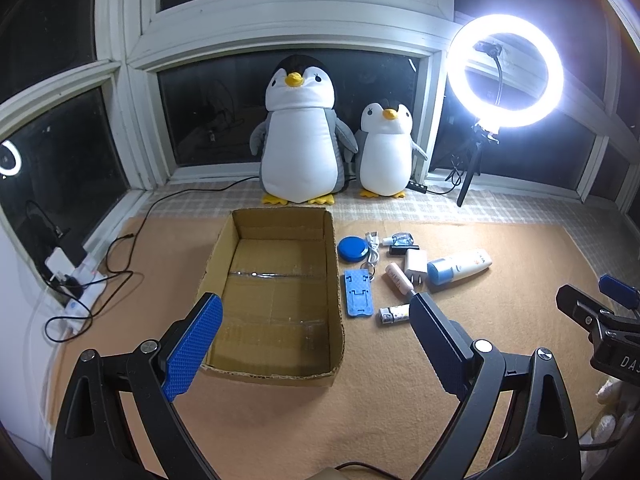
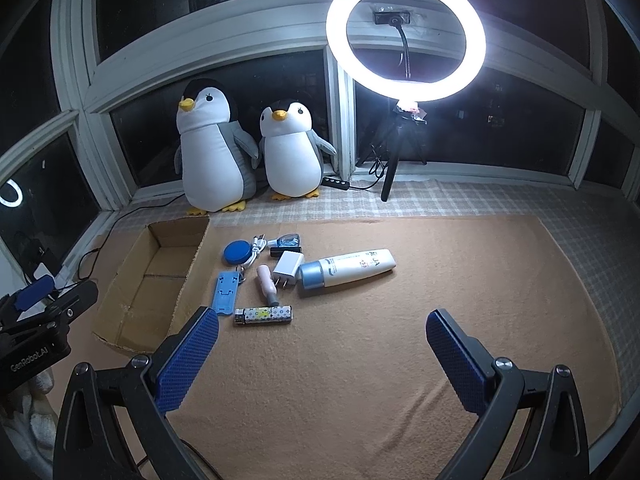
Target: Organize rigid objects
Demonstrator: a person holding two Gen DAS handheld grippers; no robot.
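Observation:
An open cardboard box (image 1: 332,264) (image 2: 188,268) lies on the tan mat with nothing inside it. Right of it sit several small items: a blue round tin (image 1: 353,249) (image 2: 236,251), a blue phone stand (image 1: 358,293) (image 2: 226,290), a lighter (image 1: 394,314) (image 2: 264,315), a white charger (image 1: 415,266) (image 2: 288,266), a pink tube (image 1: 397,277) (image 2: 267,278) and a white bottle with a blue cap (image 1: 460,266) (image 2: 348,268). My left gripper (image 1: 316,312) hangs open over the box's near end. My right gripper (image 2: 322,330) is open above bare mat, just short of the lighter.
Two plush penguins (image 1: 302,136) (image 2: 212,148) stand by the window behind the box. A lit ring light (image 1: 506,70) (image 2: 406,36) on a tripod stands at the back right. Cables and a power strip (image 1: 86,292) lie left of the box. A white cable (image 1: 373,248) and a small bottle (image 1: 400,240) lie among the items.

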